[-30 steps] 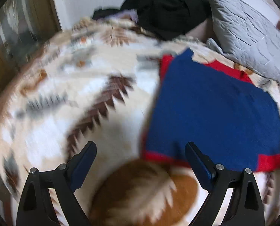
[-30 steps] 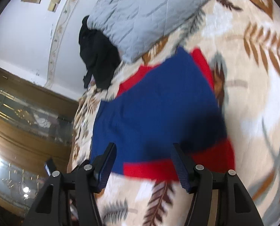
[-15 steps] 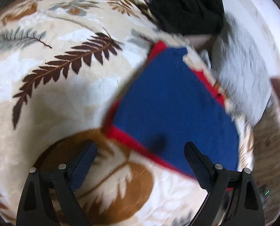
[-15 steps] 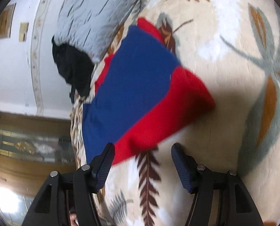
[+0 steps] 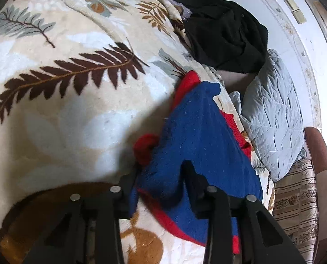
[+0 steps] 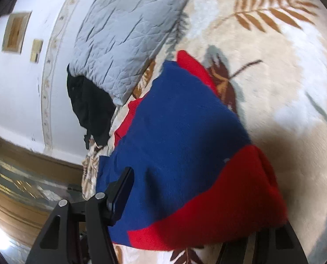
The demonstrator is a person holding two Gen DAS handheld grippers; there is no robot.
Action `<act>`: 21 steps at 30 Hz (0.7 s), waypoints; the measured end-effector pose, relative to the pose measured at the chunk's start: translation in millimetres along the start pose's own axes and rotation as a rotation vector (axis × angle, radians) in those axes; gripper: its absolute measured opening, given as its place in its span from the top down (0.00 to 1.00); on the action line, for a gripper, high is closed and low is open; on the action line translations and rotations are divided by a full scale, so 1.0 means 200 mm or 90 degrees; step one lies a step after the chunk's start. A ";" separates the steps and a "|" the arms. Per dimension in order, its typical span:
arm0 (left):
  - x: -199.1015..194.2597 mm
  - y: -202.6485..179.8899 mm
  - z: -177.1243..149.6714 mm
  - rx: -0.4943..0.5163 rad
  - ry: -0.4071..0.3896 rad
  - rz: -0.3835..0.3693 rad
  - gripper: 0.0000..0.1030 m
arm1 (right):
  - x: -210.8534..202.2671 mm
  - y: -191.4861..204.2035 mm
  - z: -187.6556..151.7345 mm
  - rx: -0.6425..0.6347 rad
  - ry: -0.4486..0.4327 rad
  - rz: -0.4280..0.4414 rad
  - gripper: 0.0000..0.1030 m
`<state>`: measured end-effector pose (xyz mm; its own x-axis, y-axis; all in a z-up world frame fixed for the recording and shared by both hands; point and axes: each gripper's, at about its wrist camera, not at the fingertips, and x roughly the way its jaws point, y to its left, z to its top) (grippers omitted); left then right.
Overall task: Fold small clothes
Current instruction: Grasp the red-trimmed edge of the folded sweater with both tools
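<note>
A blue garment with red trim (image 5: 203, 132) lies on the leaf-patterned blanket (image 5: 75, 110). In the left wrist view my left gripper (image 5: 160, 178) has its jaws closing on the garment's near corner. Blue cloth is bunched up between the two pads, and a red fold (image 5: 144, 147) bulges just beyond them. In the right wrist view the same garment (image 6: 181, 121) fills the middle. My right gripper (image 6: 170, 198) stands wide, its jaws closing slightly, with the red band (image 6: 218, 209) between them. Its left finger (image 6: 121, 189) shows; cloth hides the right one.
A grey quilted pillow (image 5: 273, 121) (image 6: 124, 33) lies just beyond the garment, with a heap of black clothes (image 5: 225, 35) (image 6: 88, 110) behind it by the white wall. A striped cushion (image 5: 295, 198) sits at the right, and a wooden cabinet (image 6: 20, 187) stands beyond the bed.
My left gripper dropped onto the garment's near corner and its jaws narrowed, bunching the blue cloth. My right gripper came down at the red band, which now covers its right finger.
</note>
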<state>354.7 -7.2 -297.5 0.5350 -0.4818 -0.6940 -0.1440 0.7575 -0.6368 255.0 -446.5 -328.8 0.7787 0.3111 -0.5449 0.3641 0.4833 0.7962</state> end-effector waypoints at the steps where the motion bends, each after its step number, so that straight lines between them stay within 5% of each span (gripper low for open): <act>1: 0.01 -0.01 0.00 0.005 -0.002 0.001 0.61 | 0.00 0.00 0.00 -0.008 -0.002 -0.004 0.47; 3: 0.02 0.00 0.01 0.006 -0.004 -0.010 0.65 | 0.02 -0.02 0.00 -0.019 0.008 -0.009 0.76; 4: 0.02 0.01 0.01 0.004 -0.002 -0.019 0.75 | 0.04 -0.04 0.01 -0.009 0.014 -0.005 0.78; 11: -0.13 -0.11 -0.02 0.077 -0.045 -0.030 0.82 | -0.14 0.14 -0.03 -0.130 -0.069 -0.010 0.84; 15: -0.28 -0.15 -0.11 0.114 -0.038 -0.030 0.83 | -0.32 0.15 -0.06 -0.127 -0.102 -0.002 0.90; 21: -0.24 -0.06 -0.17 0.117 -0.002 -0.002 0.80 | -0.43 0.04 -0.09 -0.092 -0.049 -0.008 0.90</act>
<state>302.4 -8.7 -267.8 0.5379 -0.4835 -0.6905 0.0129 0.8238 -0.5667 181.7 -454.3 -279.3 0.8135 0.2427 -0.5285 0.3012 0.6015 0.7399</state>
